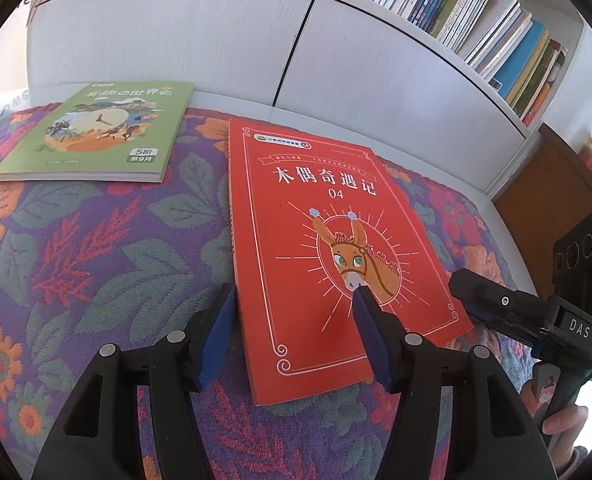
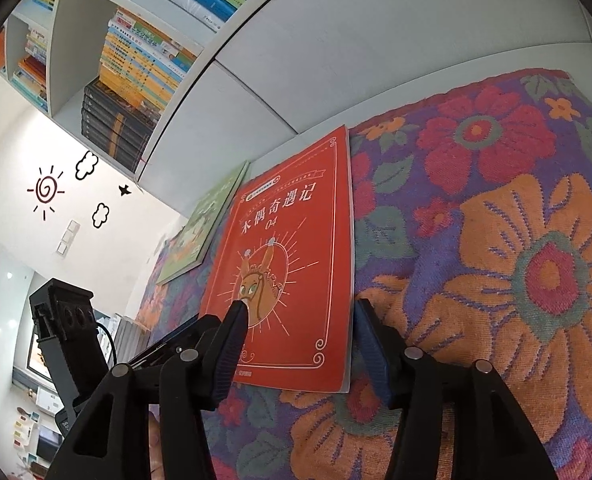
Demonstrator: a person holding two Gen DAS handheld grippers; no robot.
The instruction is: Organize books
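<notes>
Bookcase first: we've got a white bookcase (image 1: 375,64) with packed shelves up top and closed doors below, right behind a cushion covered in purple floral woven fabric (image 1: 96,260). Two books lie flat on that fabric. The red paperback with the donkey on its cover (image 1: 327,240) sits in the middle, and a green paperback with an illustrated cover (image 1: 96,132) lies well apart from it, closer to the bookcase.

Our left gripper (image 1: 292,320) hovers over the red book's near left corner, jaws about half open, one finger off the spine edge, the other over the cover. It has hold of nothing. Our right gripper (image 2: 296,332) is the same story on the opposite long edge: jaws parted, straddling that edge, empty. No pads look to be pressing on the cover yet.

We reckon the step here is getting the red book off the soft cushion. The tip from us: slide one finger under an edge instead of pinching from above, since the fabric gives and the thin cover will bend. Use the other gripper to stop the book skating away.
</notes>
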